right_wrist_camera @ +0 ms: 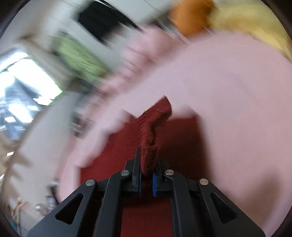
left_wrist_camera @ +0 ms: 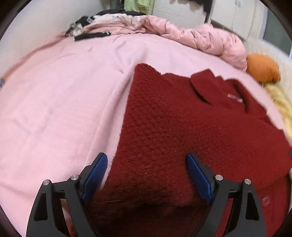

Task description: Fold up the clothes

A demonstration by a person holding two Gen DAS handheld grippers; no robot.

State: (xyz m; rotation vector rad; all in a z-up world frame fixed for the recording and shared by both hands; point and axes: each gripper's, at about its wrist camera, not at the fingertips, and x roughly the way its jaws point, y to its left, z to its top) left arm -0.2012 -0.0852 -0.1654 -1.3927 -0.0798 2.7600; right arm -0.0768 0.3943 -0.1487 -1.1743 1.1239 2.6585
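Note:
A dark red fuzzy garment (left_wrist_camera: pixel 182 124) with a collar lies on a pink blanket (left_wrist_camera: pixel 60 102) that covers the bed. My left gripper (left_wrist_camera: pixel 146 164) is open, its blue pads spread just above the garment's near left edge, holding nothing. My right gripper (right_wrist_camera: pixel 147 173) is shut on a fold of the red garment (right_wrist_camera: pixel 151 131), which stands up between its fingers above the rest of the cloth. The right wrist view is heavily blurred.
A pink padded jacket (left_wrist_camera: pixel 200 38) and dark clothes (left_wrist_camera: pixel 91 34) lie at the far side of the bed. An orange cushion (left_wrist_camera: pixel 262 68) and yellow fabric (left_wrist_camera: pixel 279 102) lie at the right. A green garment (left_wrist_camera: pixel 136 4) hangs behind.

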